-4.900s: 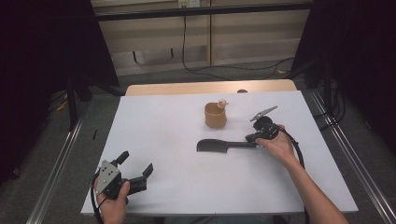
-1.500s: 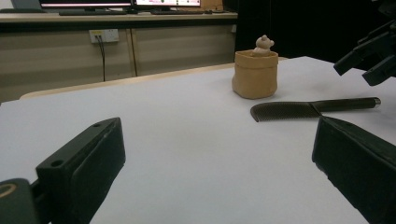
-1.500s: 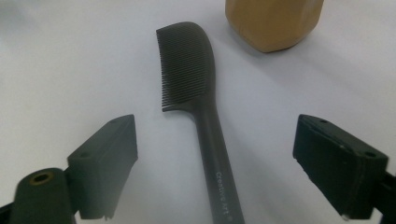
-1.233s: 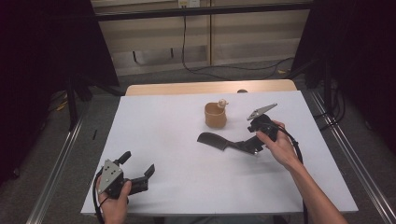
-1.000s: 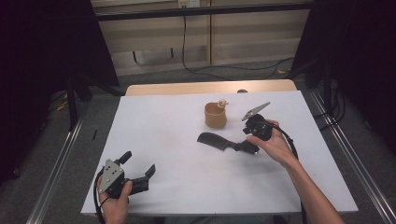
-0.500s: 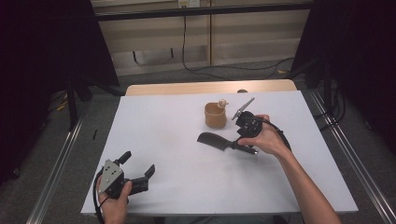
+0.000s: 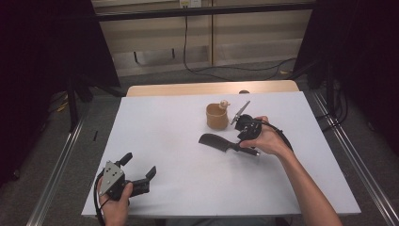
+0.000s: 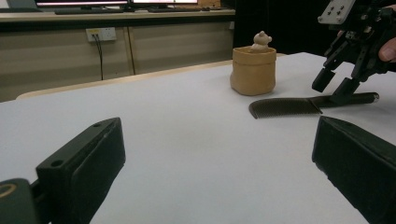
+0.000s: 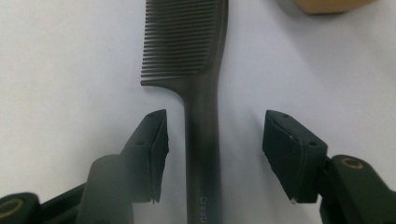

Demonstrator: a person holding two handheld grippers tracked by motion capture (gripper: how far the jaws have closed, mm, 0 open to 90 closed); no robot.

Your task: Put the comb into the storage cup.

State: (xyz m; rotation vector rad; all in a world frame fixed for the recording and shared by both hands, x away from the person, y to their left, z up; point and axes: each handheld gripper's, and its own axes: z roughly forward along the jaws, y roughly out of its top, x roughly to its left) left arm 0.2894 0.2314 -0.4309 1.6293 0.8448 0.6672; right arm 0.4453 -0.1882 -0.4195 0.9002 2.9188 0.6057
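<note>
A black comb lies flat on the white table, teeth end to the left, handle to the right. My right gripper points down over the handle, one jaw on each side. In the right gripper view the handle runs up between the jaws with white table showing on both sides; the jaws have just been closing but the pads do not touch it. My left gripper rests at the table's near left corner, open with nothing in it; its view shows the comb and the right gripper far off.
A tan pouch-shaped pot with a small bear figure on its rim stands just behind the comb, close to the right gripper; it is also in the left gripper view. White table stretches between the two hands.
The right hand has slid left along the comb's handle and sunk a little, and its jaws have narrowed around it. The left hand has kept still.
</note>
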